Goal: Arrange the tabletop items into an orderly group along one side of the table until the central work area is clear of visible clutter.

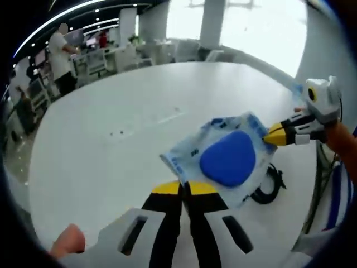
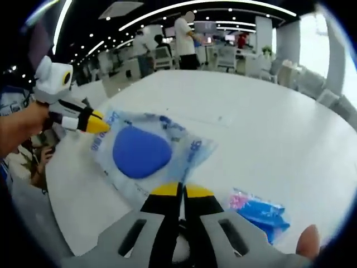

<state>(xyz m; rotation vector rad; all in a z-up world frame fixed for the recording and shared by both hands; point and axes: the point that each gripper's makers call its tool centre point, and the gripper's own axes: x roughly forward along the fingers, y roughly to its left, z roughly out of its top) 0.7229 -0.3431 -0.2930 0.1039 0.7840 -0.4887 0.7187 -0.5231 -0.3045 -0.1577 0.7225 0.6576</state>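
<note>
At lower centre of the left gripper view, the left gripper (image 1: 186,188) pinches one edge of a clear plastic packet (image 1: 220,159) holding a blue pad (image 1: 228,158), jaws pressed together on it. The right gripper (image 1: 274,135) grips the opposite edge from the right of the frame. Beneath the packet lies a black cable (image 1: 269,188) on the white table (image 1: 122,123). Lower right in the right gripper view, a small blue-and-pink packet (image 2: 259,210) rests on the tabletop.
</note>
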